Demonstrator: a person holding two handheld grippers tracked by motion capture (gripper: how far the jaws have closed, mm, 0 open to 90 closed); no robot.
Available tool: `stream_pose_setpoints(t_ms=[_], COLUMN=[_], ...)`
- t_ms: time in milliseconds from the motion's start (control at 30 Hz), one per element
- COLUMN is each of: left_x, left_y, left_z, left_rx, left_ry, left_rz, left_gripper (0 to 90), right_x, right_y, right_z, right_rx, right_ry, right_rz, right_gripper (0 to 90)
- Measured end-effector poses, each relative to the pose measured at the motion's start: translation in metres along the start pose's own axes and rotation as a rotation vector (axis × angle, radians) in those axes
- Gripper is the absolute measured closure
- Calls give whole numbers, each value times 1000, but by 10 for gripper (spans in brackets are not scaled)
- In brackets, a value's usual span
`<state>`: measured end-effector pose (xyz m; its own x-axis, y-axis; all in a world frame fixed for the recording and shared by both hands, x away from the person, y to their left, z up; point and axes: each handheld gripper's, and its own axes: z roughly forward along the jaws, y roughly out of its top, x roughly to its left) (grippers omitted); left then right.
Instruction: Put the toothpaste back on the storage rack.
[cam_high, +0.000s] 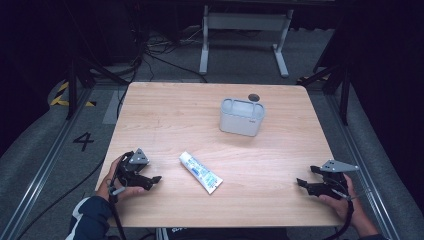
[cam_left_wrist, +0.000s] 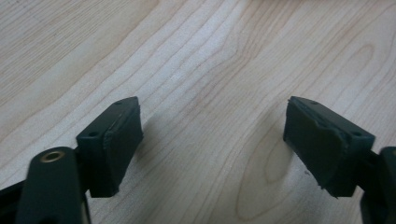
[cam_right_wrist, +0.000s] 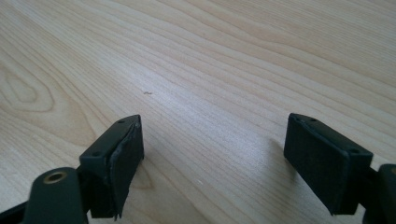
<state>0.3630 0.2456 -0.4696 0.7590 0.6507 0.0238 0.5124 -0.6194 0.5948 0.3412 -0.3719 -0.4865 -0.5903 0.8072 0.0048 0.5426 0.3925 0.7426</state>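
High view: a toothpaste tube (cam_high: 200, 172) lies flat on the wooden table (cam_high: 165, 115), lower middle of the frame, slanting from upper left down to lower right, with its wider end at the lower right.
Left gripper: the left gripper (cam_high: 150, 181) rests on the table at the lower left of the high view, held in the person's left hand (cam_high: 112, 185); its jaws stand wide apart with nothing between them, and the left gripper view looks down on bare wood grain (cam_left_wrist: 210, 70).
Right gripper: the right gripper (cam_high: 304, 184) sits at the lower right, well apart from the tube; its jaws are likewise spread and empty, with bare wood (cam_right_wrist: 224, 60) ahead of them in the right gripper view.
Step in hand: judged from the layout, the tube is the thing to pick up, and the left gripper is the nearer one.
How to do it well: the approach probably works best with the jaws turned across the tube's narrow width, closing near its middle so it does not tip or swing when lifted; a soft tube likely dents, so a gentle squeeze seems wise.
Likely goal: a grey holder with compartments (cam_high: 242, 116) stands upright in the upper middle of the frame, apart from the tube.
Other things: a small dark round object (cam_high: 253, 97) lies just behind the holder, near the far edge.
In the way: nothing lies between either gripper and the tube; the path to the holder looks open too.
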Motion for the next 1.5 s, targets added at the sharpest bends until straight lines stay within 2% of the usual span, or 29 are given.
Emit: stream_pose_setpoints(t_ms=[67,100,233,267,367,500,533,667,767,800,1067,1133,1200,1267,1433,1500], left_x=[-2,-4,-9,-12,-19,-29,-29,-39,-43,-46,-57,-60,-62,-64,-68,-72], left_y=[1,4,10,16,25,41,41,61,67,72,94,98,100,106,111,115], left_z=[-1,-2,-4,-6,-6,-3,-3,1,3,4,12,14,15,19,26,31], left_rx=[-13,-18,-38,-55,-71,-61,-61,-62,-67,-67,-25,-20,-23,-21,3,18], left_ry=[-15,-21,-32,-50,-60,-71,-71,-97,-104,-122,-164,-159,-162,-174,-199,-225], left_rz=[7,32,48,66,108,174,174,233,249,268,348,372,372,396,420,436], left_gripper=[174,203,177,177,176,180,184,189,189,189,189,196,206,206,206,206], right_x=[0,0,0,0,0,0,0,0,0,0,0,0,0,0,0,0], right_y=[0,0,0,0,0,0,0,0,0,0,0,0,0,0,0,0], right_z=[0,0,0,0,0,0,0,0,0,0,0,0,0,0,0,0], right_rx=[-1,-1,-1,-1,-1,-1,-1,-1,-1,-1,-1,-1,-1,-1,-2,-2], right_ry=[0,4,4,4,4,4,4,4,4,4,3,4,2,3,2,2], right_rz=[1,3,3,2,2,2,2,3,2,2,2,2,0,1,2,2], right_gripper=[203,203,203,203,203,203,203,203,203,203,203,203,203,203,203,203])
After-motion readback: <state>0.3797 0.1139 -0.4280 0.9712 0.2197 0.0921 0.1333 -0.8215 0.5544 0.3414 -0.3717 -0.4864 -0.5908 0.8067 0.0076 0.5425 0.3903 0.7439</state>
